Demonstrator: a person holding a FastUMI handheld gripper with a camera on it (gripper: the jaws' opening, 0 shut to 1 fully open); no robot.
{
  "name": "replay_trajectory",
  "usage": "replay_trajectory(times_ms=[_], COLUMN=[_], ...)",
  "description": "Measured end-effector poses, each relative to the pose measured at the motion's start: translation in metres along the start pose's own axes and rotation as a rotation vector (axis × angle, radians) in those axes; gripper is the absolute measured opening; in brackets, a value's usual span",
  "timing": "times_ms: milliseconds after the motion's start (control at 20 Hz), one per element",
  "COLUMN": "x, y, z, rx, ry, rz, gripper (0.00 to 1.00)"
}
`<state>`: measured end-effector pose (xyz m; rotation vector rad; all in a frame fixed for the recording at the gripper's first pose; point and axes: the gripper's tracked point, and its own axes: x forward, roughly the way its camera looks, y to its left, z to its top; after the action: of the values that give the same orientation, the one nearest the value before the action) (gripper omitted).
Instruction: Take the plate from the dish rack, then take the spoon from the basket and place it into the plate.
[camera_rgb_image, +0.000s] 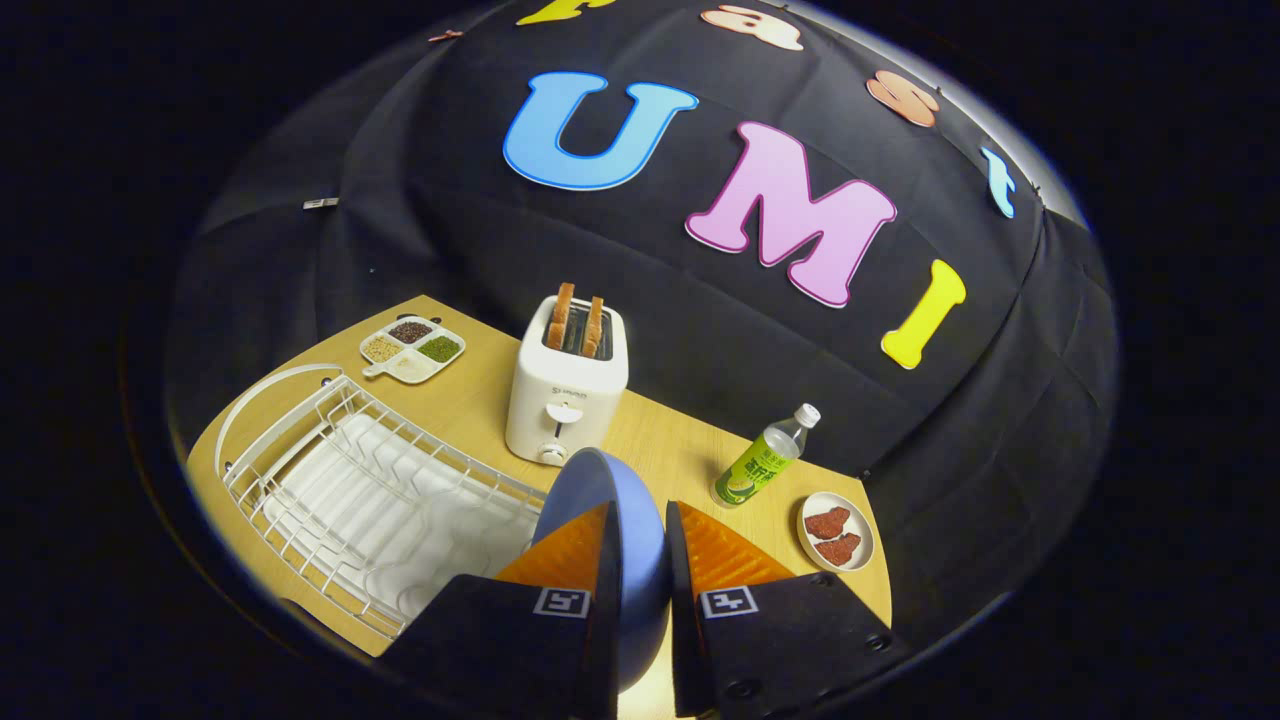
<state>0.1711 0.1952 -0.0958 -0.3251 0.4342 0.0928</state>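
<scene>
While the table (680, 440) spreads beyond and the empty dish rack (370, 500) lies off to the left of the fingers, the blue plate (600, 500) stands on edge between them, its rim clamped by the gripper (640, 545).

Booth kitchen counter, toaster (566, 385), dish rack (370, 500)

The gripper (643, 545) has its jaws clamped on a blue plate (600, 490) held on edge at lower centre, above the table (470, 400). The rack (370, 490) lies lower left, a toaster (567, 385) at centre.
</scene>
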Motion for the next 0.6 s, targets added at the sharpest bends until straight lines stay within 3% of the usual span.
replay_trajectory(times_ms=[200, 400, 600], x=[-0.002, -0.005, -0.011], y=[0.008, 0.012, 0.033], z=[0.004, 0.024, 0.011], rx=[0.028, -0.123, -0.068], ry=[0.035, -0.054, -0.004], rz=[0.001, -0.019, 0.099], gripper=[0.25, 0.25, 0.16])
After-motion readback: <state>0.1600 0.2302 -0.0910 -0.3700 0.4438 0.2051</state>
